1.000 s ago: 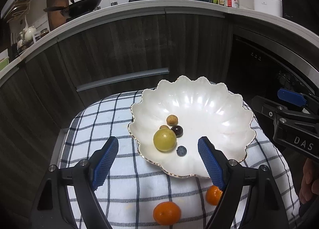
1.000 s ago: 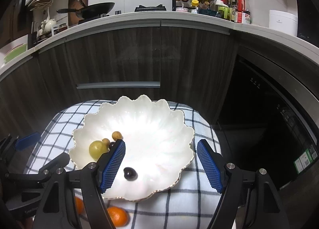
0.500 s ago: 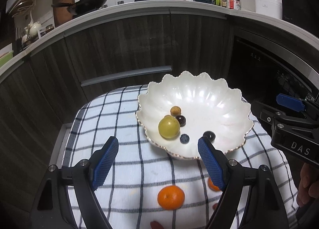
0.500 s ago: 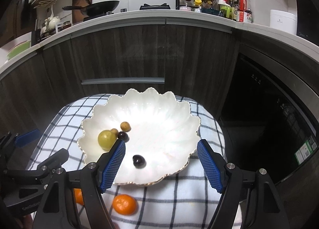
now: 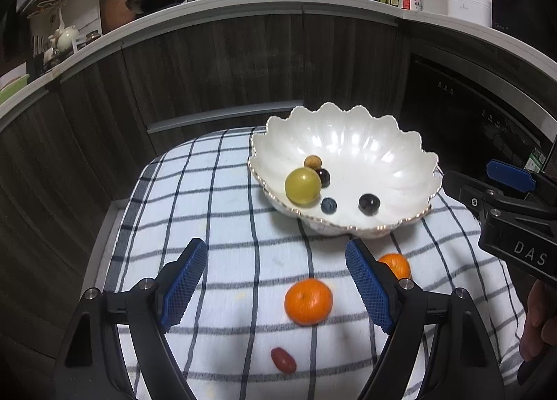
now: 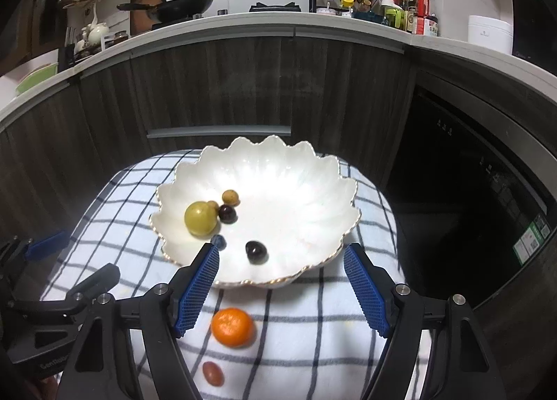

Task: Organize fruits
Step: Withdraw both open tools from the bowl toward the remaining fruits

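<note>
Two mandarins [image 5: 308,301] [image 5: 396,265] low centre in left wrist view, bright orange, on checked cloth [image 5: 222,212] below scalloped white bowl [image 5: 393,142]; left gripper [image 5: 275,283] wide open, empty. Right wrist view: one mandarin [image 6: 232,327] btm centre, right gripper [image 6: 281,288] wide open, empty.

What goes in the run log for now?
left gripper: jaws open, empty | right gripper: jaws open, empty | mandarin: on cloth | bowl: small fruits inside

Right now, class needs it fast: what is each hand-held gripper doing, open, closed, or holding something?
Left hand-held gripper: open, holding nothing.
Right hand-held gripper: open, holding nothing.
</note>
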### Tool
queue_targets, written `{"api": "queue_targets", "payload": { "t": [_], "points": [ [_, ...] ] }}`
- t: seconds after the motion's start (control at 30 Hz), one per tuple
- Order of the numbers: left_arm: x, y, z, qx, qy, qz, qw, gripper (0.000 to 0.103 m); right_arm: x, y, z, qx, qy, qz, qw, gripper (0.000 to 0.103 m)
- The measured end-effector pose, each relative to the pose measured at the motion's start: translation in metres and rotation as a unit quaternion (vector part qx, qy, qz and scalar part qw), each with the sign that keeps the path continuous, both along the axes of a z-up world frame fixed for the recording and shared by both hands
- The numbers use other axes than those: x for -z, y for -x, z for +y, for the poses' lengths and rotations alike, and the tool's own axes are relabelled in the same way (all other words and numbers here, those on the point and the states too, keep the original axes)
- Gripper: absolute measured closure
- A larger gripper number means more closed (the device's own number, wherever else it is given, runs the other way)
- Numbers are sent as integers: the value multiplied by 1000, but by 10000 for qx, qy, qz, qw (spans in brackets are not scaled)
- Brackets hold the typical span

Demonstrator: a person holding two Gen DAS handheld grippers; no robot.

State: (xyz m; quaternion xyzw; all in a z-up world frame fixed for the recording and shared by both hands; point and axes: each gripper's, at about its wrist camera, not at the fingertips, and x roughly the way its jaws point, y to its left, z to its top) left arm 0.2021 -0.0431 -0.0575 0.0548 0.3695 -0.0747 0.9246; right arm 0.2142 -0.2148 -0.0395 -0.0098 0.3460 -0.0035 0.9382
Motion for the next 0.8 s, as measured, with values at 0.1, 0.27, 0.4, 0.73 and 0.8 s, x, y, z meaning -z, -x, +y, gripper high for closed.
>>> {"api": "queue_targets", "payload": {
  "t": [0.1, 0.27, 0.4, 0.73, 0.8],
  "points": [
    [3, 7, 3, -11, 12, 8, 10000, 21, 2, 6, 3, 12, -3, 9, 10000, 28],
    [9, 18, 9, -58, 32, 40, 10000, 21, 7, 16, 9, -18, -49, 65, 10000, 28],
    [17, 27, 13, -109, 20, 53, 9999, 21, 11, 21, 12, -33, -60, 95, 9999, 28],
    [23, 51, 24, -207, 39, -169, 9996, 21, 27, 40, 21, -54, -59, 221, 9997, 28],
    [24, 55, 26, -219, 40, -203, 9995, 21, 29, 44, 23, -68, -34, 201, 9998, 28]
  ]
}}
